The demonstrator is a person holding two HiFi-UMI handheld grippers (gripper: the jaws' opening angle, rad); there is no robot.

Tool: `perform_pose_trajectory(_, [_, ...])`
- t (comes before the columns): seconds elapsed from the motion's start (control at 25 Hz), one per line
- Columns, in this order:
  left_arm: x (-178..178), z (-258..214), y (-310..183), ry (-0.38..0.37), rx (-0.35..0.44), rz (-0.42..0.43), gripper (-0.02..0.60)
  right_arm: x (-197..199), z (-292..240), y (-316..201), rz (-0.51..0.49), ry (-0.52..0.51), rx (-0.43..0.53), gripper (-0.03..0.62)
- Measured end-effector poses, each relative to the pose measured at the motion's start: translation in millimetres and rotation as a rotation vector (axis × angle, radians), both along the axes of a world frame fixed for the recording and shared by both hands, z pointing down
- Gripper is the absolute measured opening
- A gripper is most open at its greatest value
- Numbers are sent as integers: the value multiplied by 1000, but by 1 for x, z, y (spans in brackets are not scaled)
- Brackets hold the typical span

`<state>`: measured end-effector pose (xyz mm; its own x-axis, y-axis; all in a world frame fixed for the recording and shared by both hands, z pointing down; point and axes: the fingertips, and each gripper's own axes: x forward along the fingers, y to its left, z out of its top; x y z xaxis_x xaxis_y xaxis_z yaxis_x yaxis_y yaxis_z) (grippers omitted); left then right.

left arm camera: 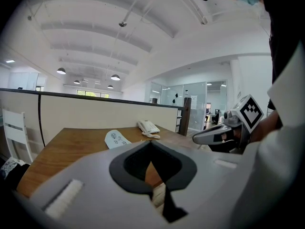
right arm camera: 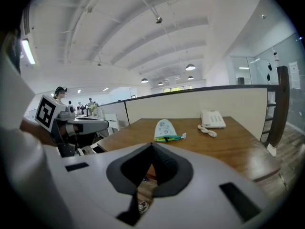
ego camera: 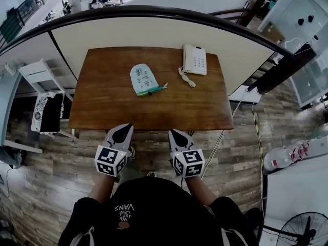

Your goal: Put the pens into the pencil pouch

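Note:
A pale mint pencil pouch (ego camera: 142, 78) with small prints lies near the middle of the brown wooden table (ego camera: 102, 111). A teal pen (ego camera: 151, 91) rests across its near end. The pouch (right arm camera: 165, 128) and the pen (right arm camera: 168, 138) also show in the right gripper view, and the pouch (left arm camera: 116, 138) alone in the left gripper view. My left gripper (ego camera: 124, 128) and right gripper (ego camera: 176, 134) hover side by side just off the table's near edge. Both are shut with nothing between their jaws, well short of the pouch.
A white desk phone (ego camera: 195, 59) with a coiled cord (ego camera: 187, 78) sits at the table's far right. A cream partition (ego camera: 154, 35) runs behind the table. A white chair (ego camera: 38, 73) and a patterned cloth (ego camera: 47, 111) stand left of it, and a floor fan (ego camera: 307, 229) at the lower right.

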<state>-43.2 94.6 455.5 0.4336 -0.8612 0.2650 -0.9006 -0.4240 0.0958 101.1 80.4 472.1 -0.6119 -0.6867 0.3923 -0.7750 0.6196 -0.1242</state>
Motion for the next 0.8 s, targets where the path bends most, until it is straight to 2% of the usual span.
perform_pose_trajectory(0.44, [1,2,21,6,13,-33,11,0,1,14,-28,4,15,12])
perform_pose_trajectory(0.8, [-1,11,28,19,-5,-31,11,-1,6,21,-19,8,7,12])
